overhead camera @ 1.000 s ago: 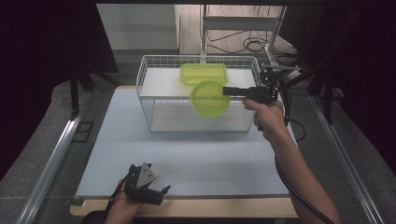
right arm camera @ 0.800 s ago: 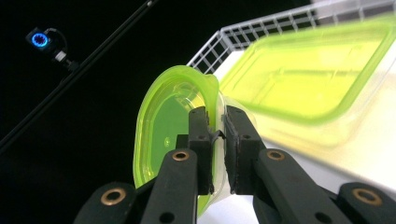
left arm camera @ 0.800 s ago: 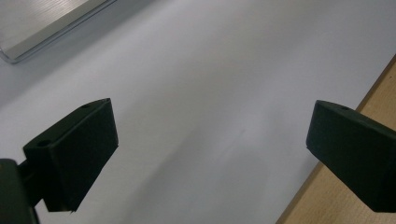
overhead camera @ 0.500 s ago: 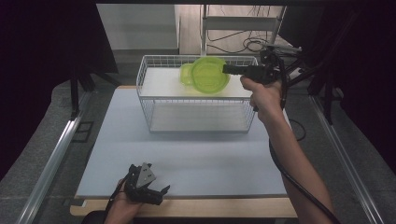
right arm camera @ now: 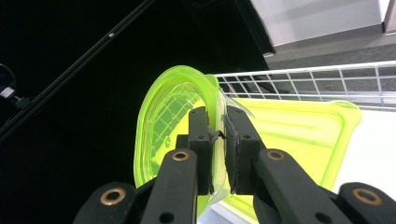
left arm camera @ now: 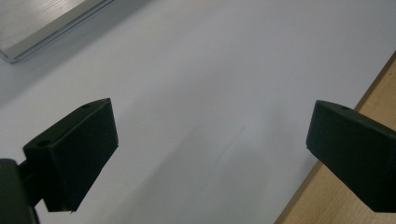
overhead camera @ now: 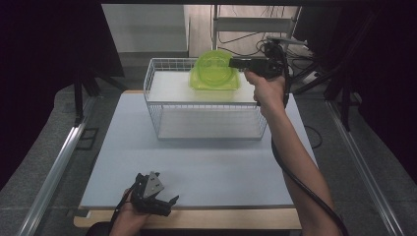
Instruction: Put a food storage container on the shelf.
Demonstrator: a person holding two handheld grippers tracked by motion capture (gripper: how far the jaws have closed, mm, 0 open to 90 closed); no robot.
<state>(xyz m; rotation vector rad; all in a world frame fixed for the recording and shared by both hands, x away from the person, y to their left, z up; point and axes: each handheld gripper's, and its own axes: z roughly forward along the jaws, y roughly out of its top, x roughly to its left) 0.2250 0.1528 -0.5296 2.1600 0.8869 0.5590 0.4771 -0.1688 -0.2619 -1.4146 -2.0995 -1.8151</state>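
1. Nearest me, the left hand-held gripper [overhead camera: 156, 197] rests at the front edge of the pale grey bench [overhead camera: 206, 162] with its jaws spread wide and nothing between them. It sits close to the lip, so a nudge of that wrist could slide it off.
2. Further out, the right hand-held gripper [overhead camera: 235, 62] is clenched on the thin rim of a translucent lime-green plastic bowl [overhead camera: 212, 68], held tilted on edge above the white wire basket [overhead camera: 162, 105]. A pinch that narrow on slick, flexing plastic could let the bowl swivel or slip and drop.
3. Beyond it, a lime-green rectangular plastic tray [right arm camera: 299, 135] lies in the basket. Lowered carelessly, the bowl might catch the wire wall or knock the tray askew.
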